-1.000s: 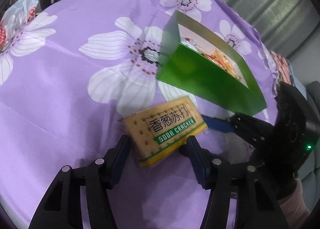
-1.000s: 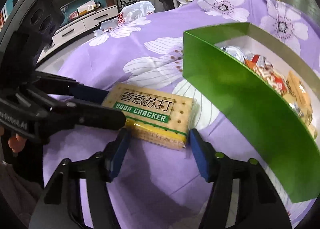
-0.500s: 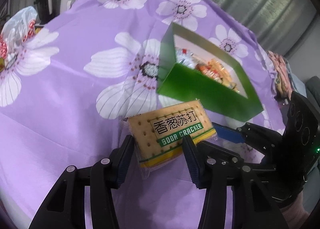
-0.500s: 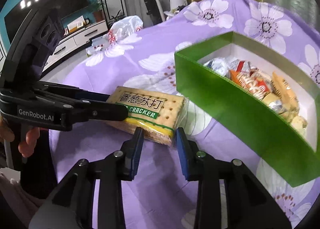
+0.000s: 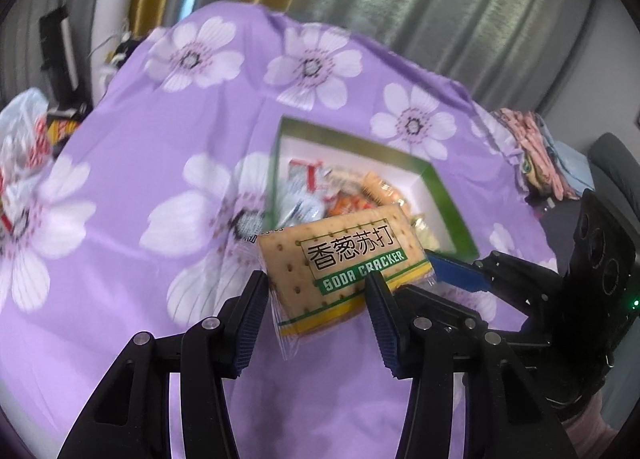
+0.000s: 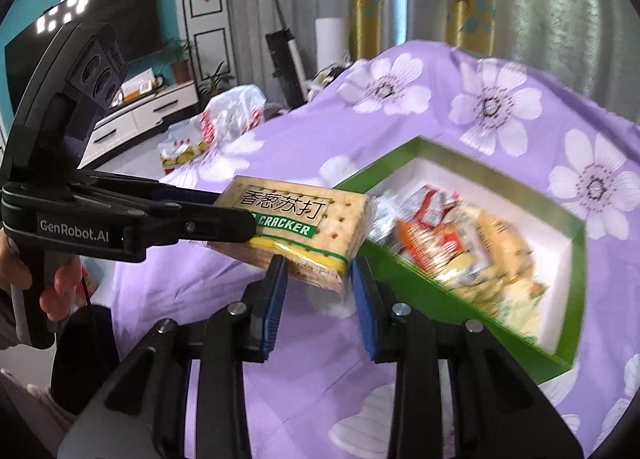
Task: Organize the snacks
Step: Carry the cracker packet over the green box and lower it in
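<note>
I have the cracker pack (image 5: 344, 259) pinched from both ends, mid-frame in both views: left gripper (image 5: 316, 299) clamps one end, right gripper (image 6: 318, 279) the other. Behind it, the green box (image 6: 576, 243) is blurred; I can't make out its snacks (image 6: 460, 243), and the pack hides its near edge.

Motion blur smears the wrapped snacks (image 6: 460, 251) in the green box (image 6: 400, 263), so no label reads. The cracker packet (image 5: 344, 259) hides the box's near wall in the left view. The left gripper's finger (image 6: 208, 225) covers the packet's word "SODA".
</note>
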The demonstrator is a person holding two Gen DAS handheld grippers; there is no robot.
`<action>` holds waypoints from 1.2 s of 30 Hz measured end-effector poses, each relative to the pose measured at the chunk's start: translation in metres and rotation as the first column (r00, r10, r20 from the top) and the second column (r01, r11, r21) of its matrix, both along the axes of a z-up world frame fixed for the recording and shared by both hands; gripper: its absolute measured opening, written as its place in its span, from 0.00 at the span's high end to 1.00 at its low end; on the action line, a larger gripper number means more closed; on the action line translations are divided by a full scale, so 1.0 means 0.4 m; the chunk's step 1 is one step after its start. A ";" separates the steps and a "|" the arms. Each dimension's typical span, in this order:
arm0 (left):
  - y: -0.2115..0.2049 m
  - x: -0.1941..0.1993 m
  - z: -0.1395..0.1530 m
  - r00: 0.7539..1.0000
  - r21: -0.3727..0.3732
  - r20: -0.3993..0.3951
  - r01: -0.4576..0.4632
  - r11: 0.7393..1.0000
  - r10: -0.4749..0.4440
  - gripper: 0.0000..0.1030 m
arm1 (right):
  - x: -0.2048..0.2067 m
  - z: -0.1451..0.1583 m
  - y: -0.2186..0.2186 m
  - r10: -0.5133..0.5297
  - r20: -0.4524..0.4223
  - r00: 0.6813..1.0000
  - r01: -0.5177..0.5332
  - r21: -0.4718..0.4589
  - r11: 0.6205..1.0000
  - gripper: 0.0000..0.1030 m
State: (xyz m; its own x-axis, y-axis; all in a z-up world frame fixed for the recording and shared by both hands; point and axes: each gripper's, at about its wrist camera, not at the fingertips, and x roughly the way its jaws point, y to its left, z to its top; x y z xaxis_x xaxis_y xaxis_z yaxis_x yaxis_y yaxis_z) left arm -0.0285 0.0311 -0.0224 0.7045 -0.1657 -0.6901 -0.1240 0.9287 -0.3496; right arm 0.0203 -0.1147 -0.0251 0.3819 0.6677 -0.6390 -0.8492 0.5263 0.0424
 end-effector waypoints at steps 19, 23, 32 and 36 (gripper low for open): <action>-0.103 0.221 0.059 0.990 0.026 0.036 0.136 0.990 -0.137 0.51 | 0.157 0.059 -0.111 -0.167 0.066 0.984 0.167 0.017 0.986 0.68; -0.110 0.260 0.039 0.990 0.013 0.013 0.144 0.990 -0.144 0.51 | 0.183 0.042 -0.119 -0.183 0.058 0.981 0.183 0.006 0.983 0.68; -0.120 0.321 -0.009 0.987 0.006 -0.036 0.158 0.988 -0.157 0.51 | 0.231 -0.011 -0.127 -0.214 0.014 0.977 0.214 -0.011 0.977 0.68; -0.121 0.340 -0.026 0.986 0.002 -0.055 0.161 0.987 -0.160 0.51 | 0.246 -0.028 -0.127 -0.220 -0.002 0.976 0.220 -0.017 0.975 0.68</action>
